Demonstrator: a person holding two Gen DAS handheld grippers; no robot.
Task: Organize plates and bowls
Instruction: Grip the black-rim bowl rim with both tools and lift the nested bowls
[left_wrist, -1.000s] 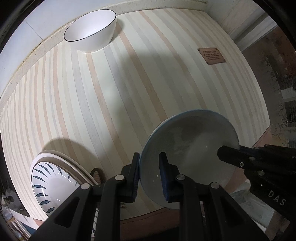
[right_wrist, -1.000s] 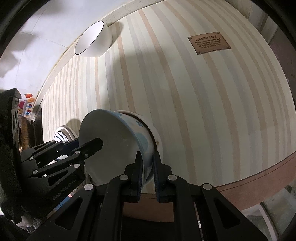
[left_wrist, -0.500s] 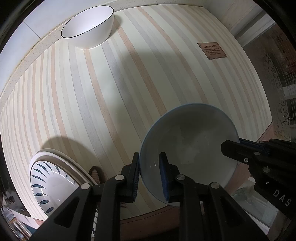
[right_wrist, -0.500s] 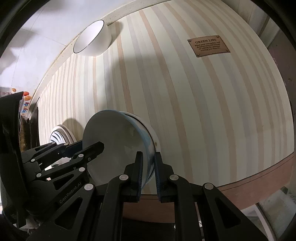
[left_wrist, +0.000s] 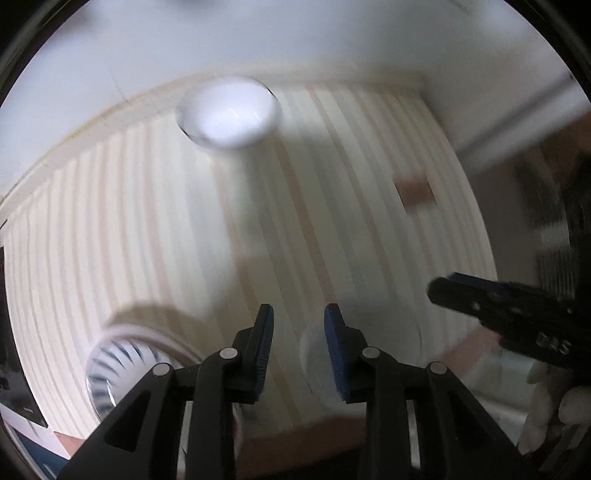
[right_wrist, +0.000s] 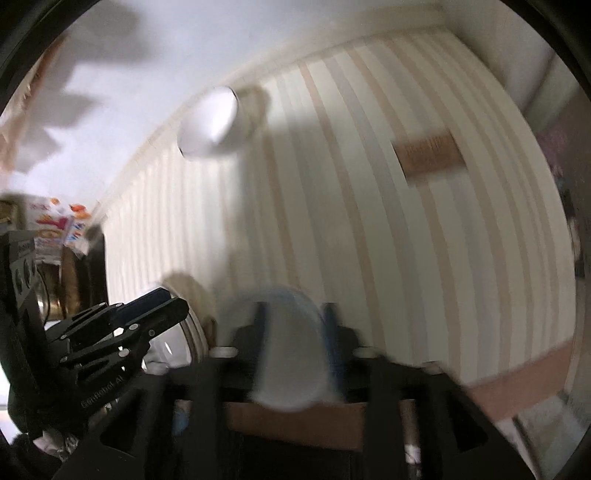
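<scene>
- Left wrist view: your left gripper (left_wrist: 298, 345) points steeply down at the striped cloth (left_wrist: 155, 236). Its jaws are opening and nothing sits between the blue pads. The blue-rimmed bowl (left_wrist: 384, 343) shows only as a pale smear just right of the right-hand pad, so it is released on this side. The white bowl (left_wrist: 228, 110) stands far ahead by the wall. The patterned plates (left_wrist: 122, 365) lie low left, nearer this hand than the other. Your right gripper (left_wrist: 465, 291) reaches in from the right edge.
- Right wrist view: your right gripper (right_wrist: 295, 325) is blurred. Its jaws are opening, and the blue-rimmed bowl (right_wrist: 288, 354) lies in the gap below. I judge the pads no longer press its rim. The white bowl (right_wrist: 207, 122) sits ahead and left, well apart. Either hand must travel forward to fetch it.
</scene>
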